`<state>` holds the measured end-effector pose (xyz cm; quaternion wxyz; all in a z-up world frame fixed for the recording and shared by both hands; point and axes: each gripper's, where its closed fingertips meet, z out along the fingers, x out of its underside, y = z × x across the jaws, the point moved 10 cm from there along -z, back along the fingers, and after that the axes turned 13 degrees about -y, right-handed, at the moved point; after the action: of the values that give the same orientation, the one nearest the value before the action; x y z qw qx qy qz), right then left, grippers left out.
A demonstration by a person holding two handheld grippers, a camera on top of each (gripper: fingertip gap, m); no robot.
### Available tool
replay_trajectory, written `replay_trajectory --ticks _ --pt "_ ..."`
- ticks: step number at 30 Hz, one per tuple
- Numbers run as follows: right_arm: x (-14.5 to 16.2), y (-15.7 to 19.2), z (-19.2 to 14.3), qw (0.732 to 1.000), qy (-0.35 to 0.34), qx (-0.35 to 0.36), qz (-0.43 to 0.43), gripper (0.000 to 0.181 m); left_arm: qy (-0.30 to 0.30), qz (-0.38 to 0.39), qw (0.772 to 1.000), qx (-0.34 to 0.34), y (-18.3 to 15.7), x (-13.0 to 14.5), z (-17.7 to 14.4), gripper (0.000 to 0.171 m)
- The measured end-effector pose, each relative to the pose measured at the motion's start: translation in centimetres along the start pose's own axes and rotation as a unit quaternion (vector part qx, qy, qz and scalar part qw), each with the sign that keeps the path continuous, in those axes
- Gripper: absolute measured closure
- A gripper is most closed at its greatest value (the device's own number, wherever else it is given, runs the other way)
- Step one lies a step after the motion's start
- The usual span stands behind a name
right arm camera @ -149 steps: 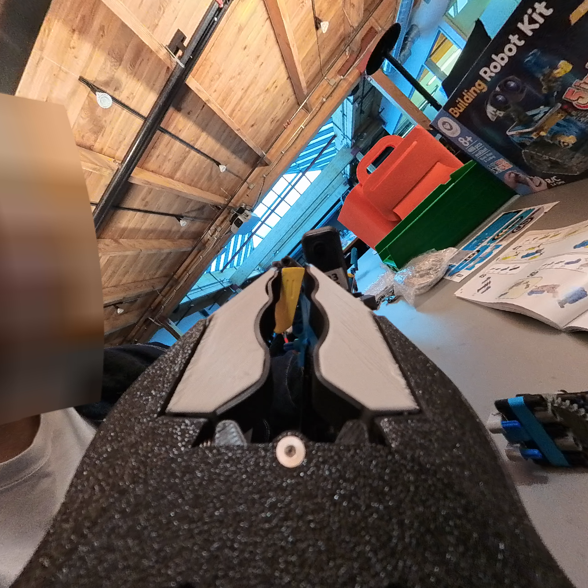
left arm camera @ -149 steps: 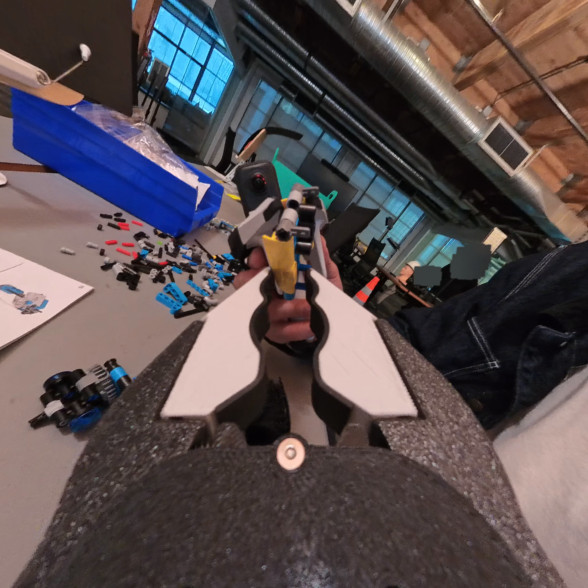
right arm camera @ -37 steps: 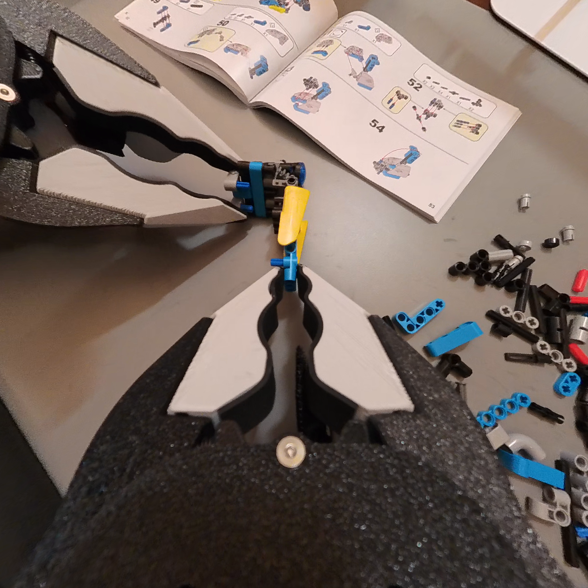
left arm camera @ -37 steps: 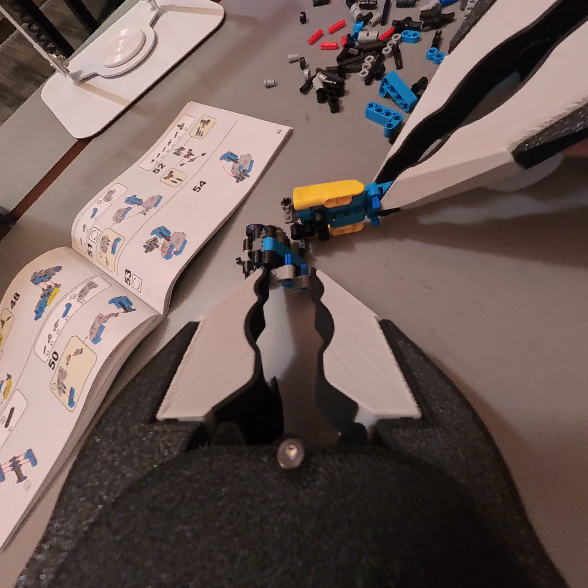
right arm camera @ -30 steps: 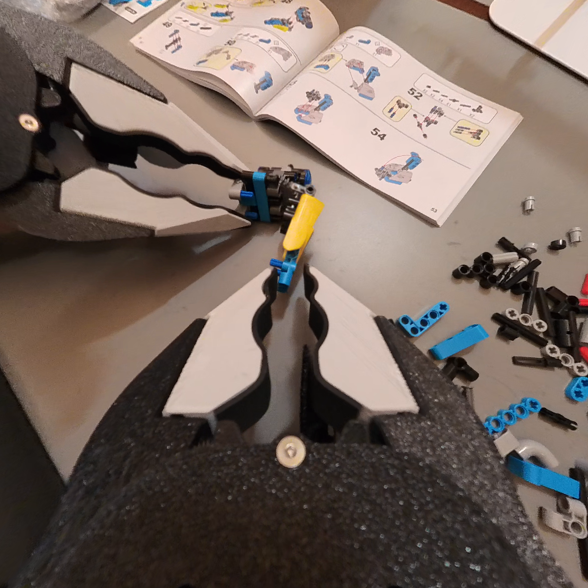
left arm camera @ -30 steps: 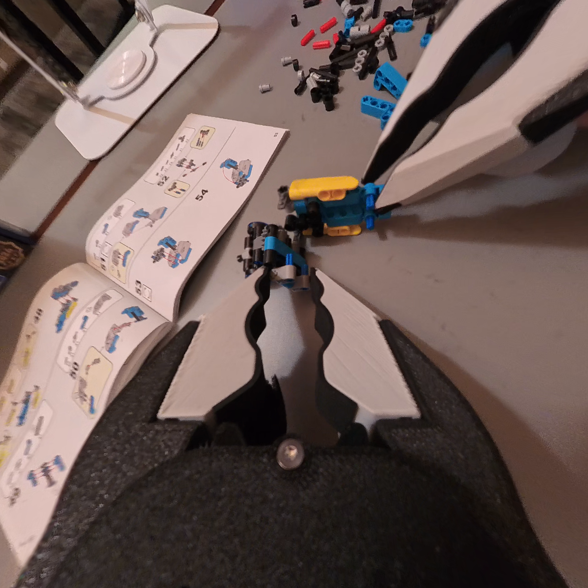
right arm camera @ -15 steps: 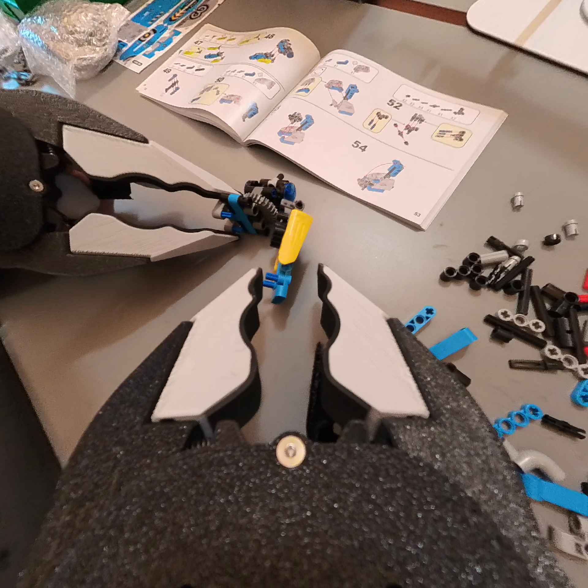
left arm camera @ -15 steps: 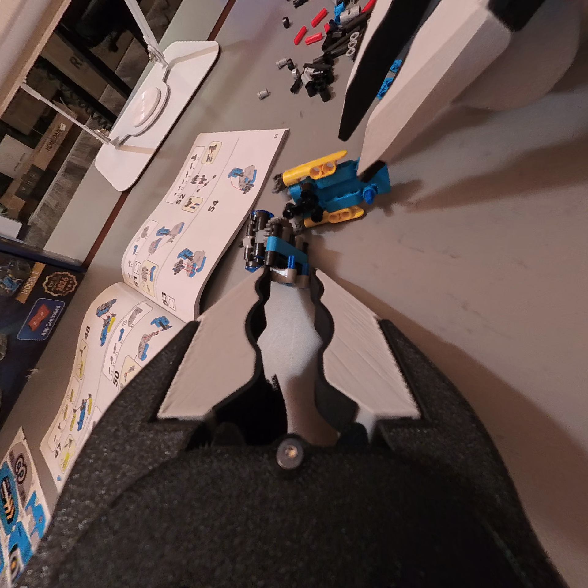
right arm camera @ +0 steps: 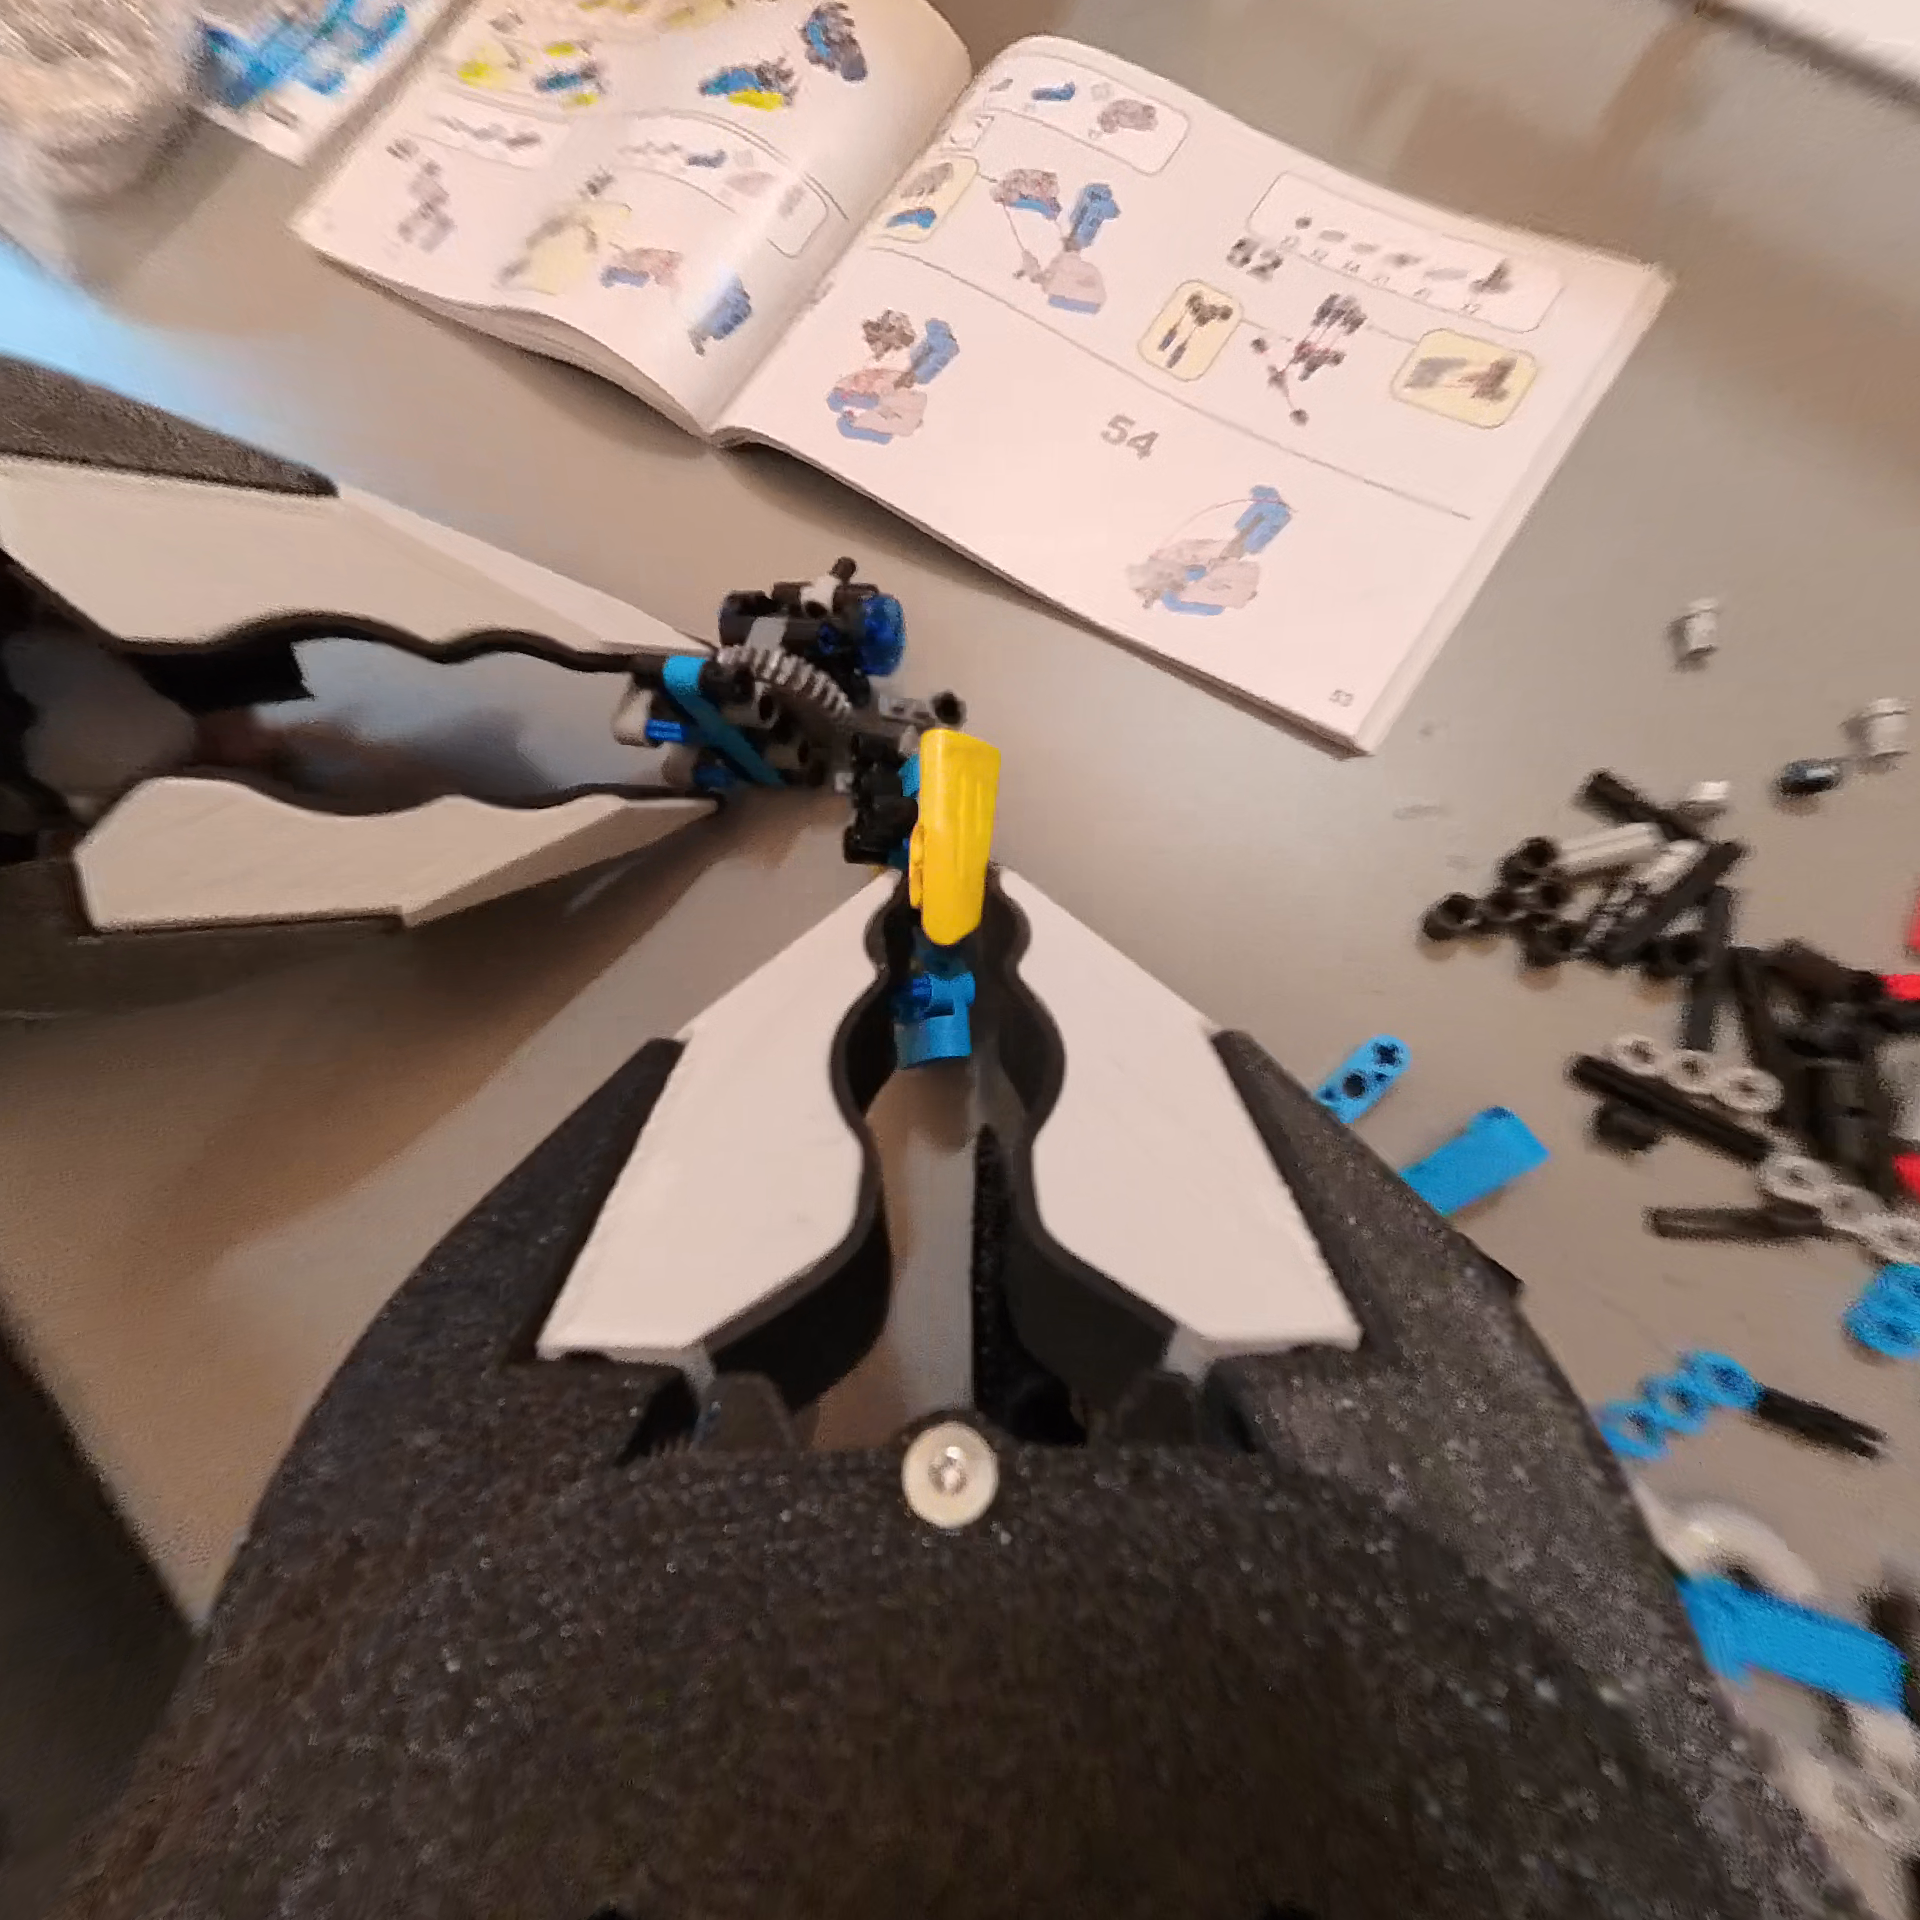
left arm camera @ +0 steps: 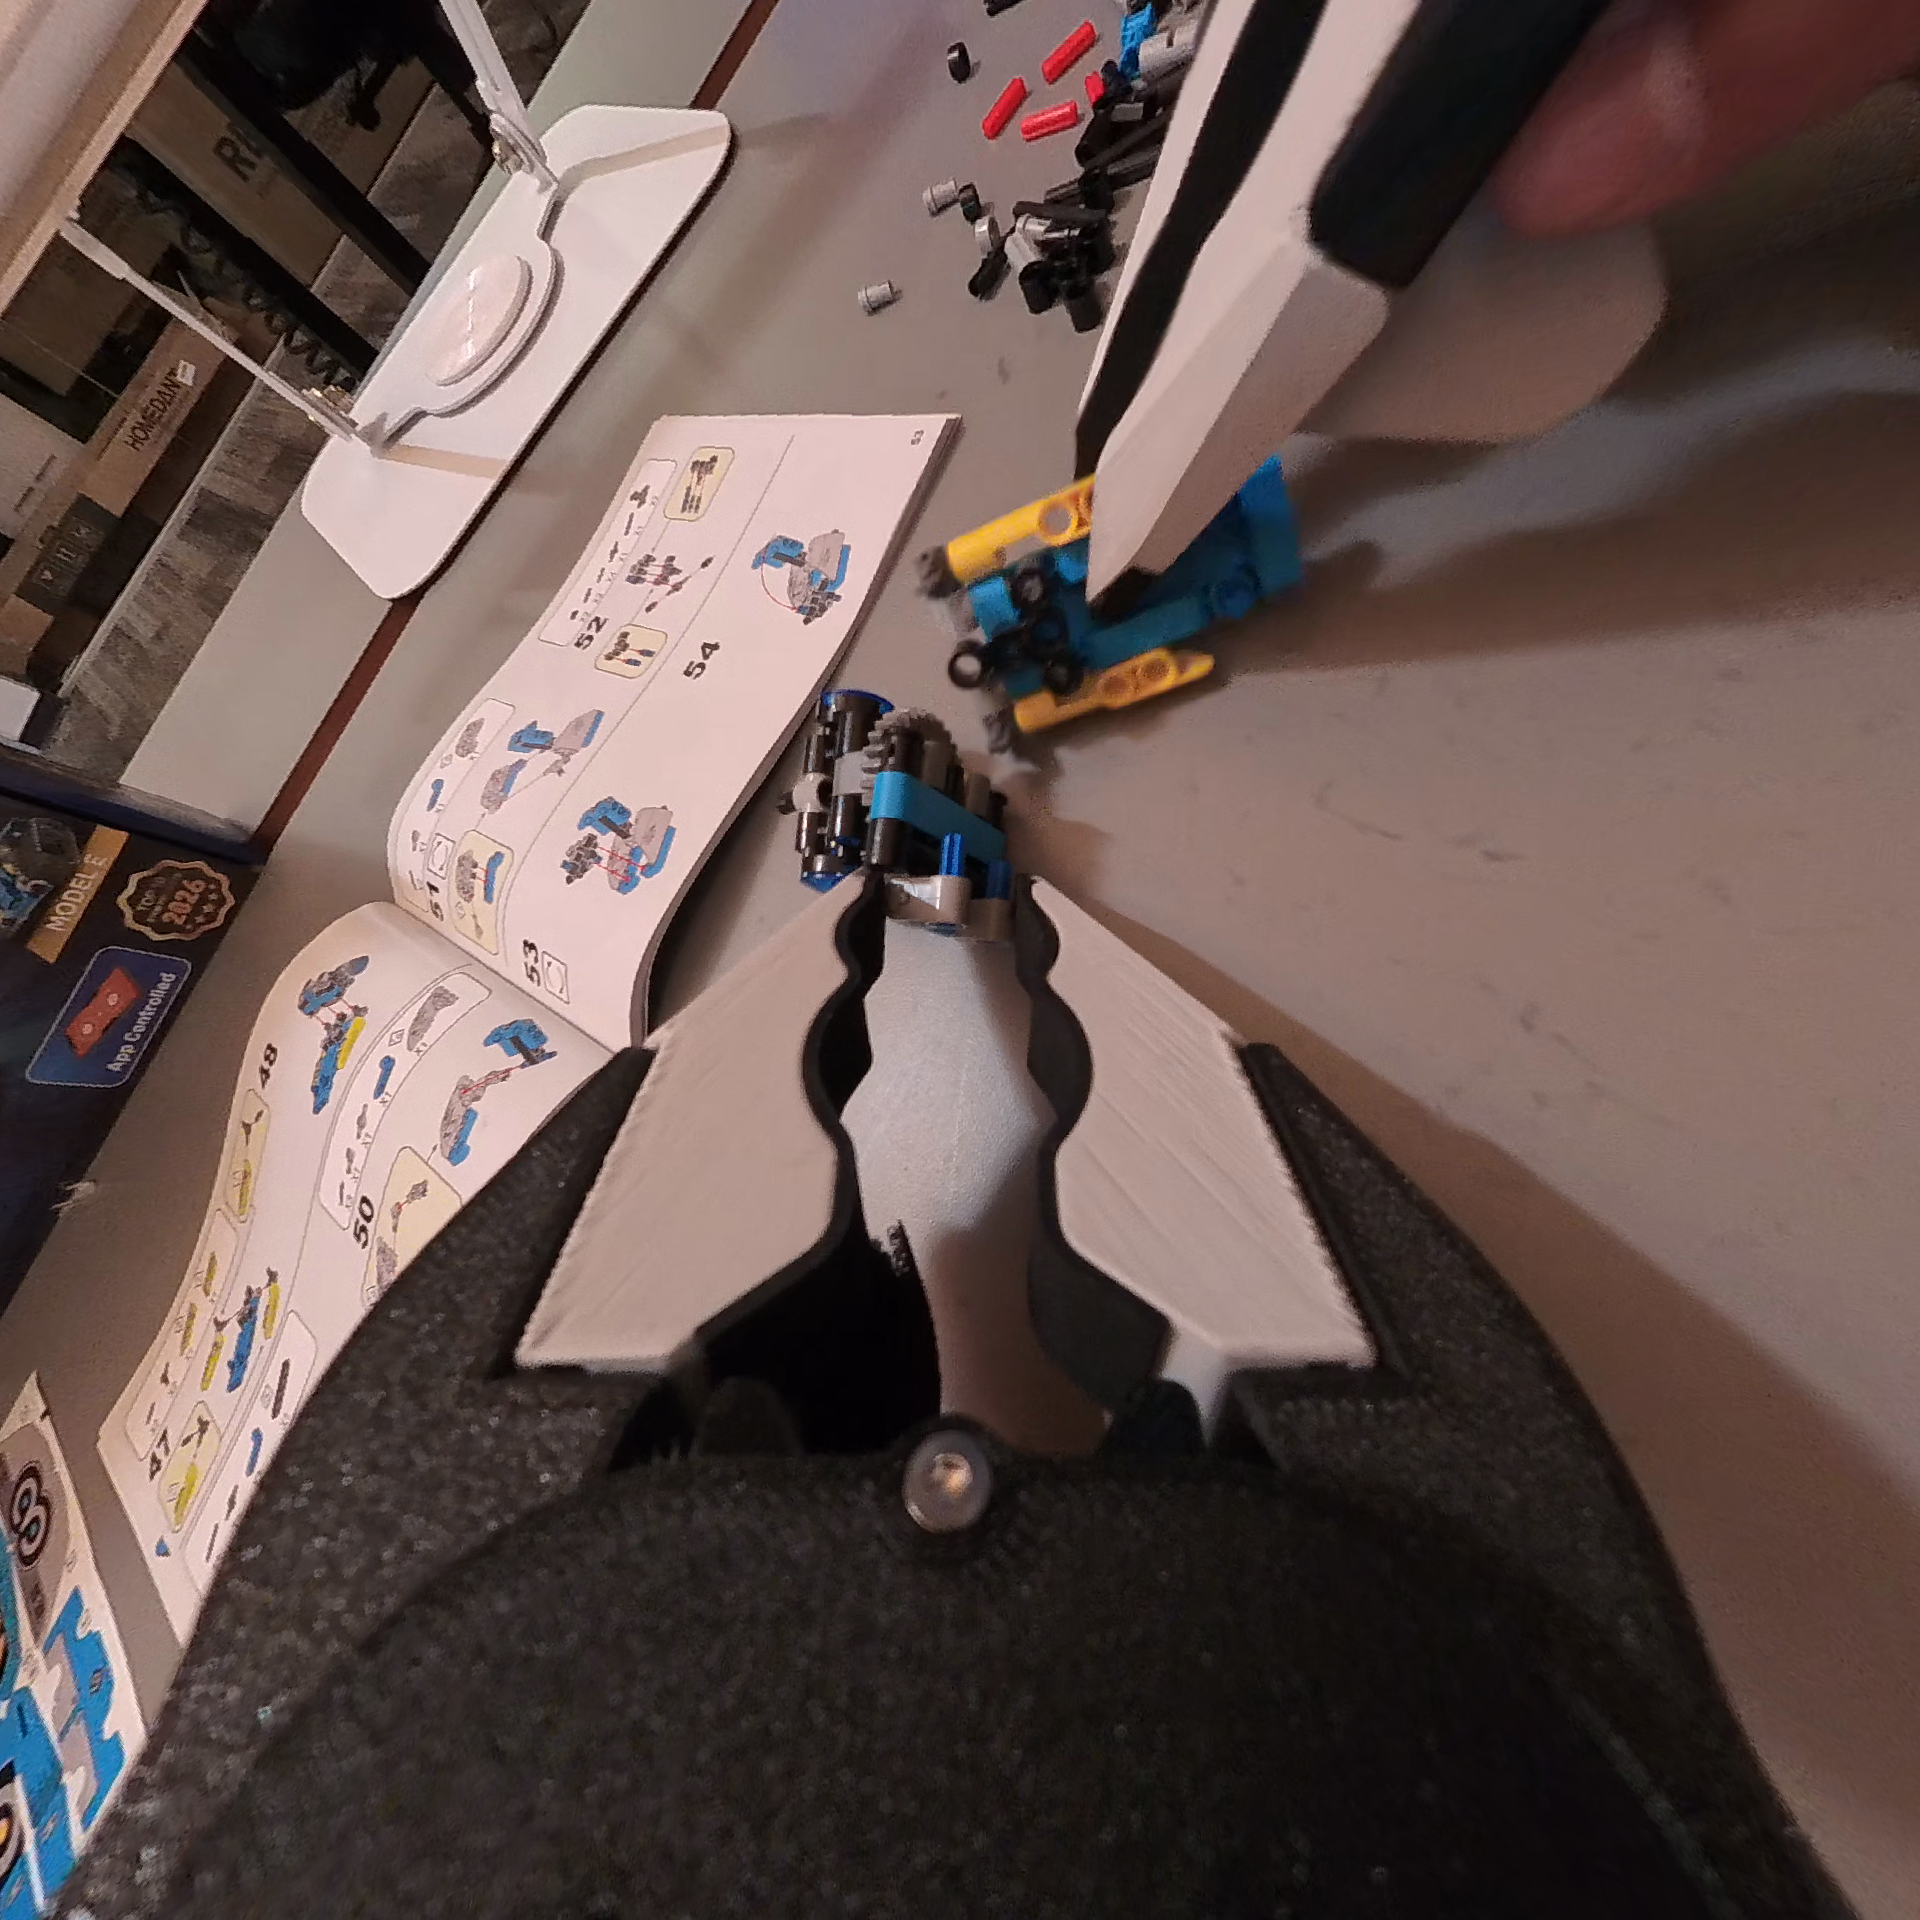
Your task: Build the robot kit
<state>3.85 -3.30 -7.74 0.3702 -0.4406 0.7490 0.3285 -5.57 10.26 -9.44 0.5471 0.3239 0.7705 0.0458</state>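
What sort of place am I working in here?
Likely a workshop or hobby bench for a brick kit: an open instruction booklet, loose building pieces on a grey table, storage shelving behind.

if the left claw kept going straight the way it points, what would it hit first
Likely the yellow and blue brick assembly held in the right claw; it lies just past the black and blue geared brick assembly that the left claw grips. Depth is uncertain.

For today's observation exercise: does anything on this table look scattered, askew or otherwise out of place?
Yes. Loose black, red and blue building pieces lie strewn over the grey table instead of in a container. The open instruction booklet lies skewed, its pages bowed. The right wrist view is motion-blurred, so finer damage cannot be judged.
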Motion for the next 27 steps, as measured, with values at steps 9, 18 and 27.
replay_trajectory --ticks 9,18,27 --pt "-0.5 3.6 0.2 0.973 0.03 0.134 -0.187 0.169 -0.002 -0.001 1.0 0.002 -0.3 -0.2 0.0 0.147" --pt "-0.3 3.3 0.7 0.995 -0.002 0.046 -0.093 0.168 -0.007 -0.017 1.0 0.015 -0.2 -0.4 0.2 0.147" --pt "-0.1 2.8 1.4 0.999 -0.011 -0.028 -0.038 0.148 -0.009 -0.059 0.997 0.04 0.5 -0.3 0.3 0.149"
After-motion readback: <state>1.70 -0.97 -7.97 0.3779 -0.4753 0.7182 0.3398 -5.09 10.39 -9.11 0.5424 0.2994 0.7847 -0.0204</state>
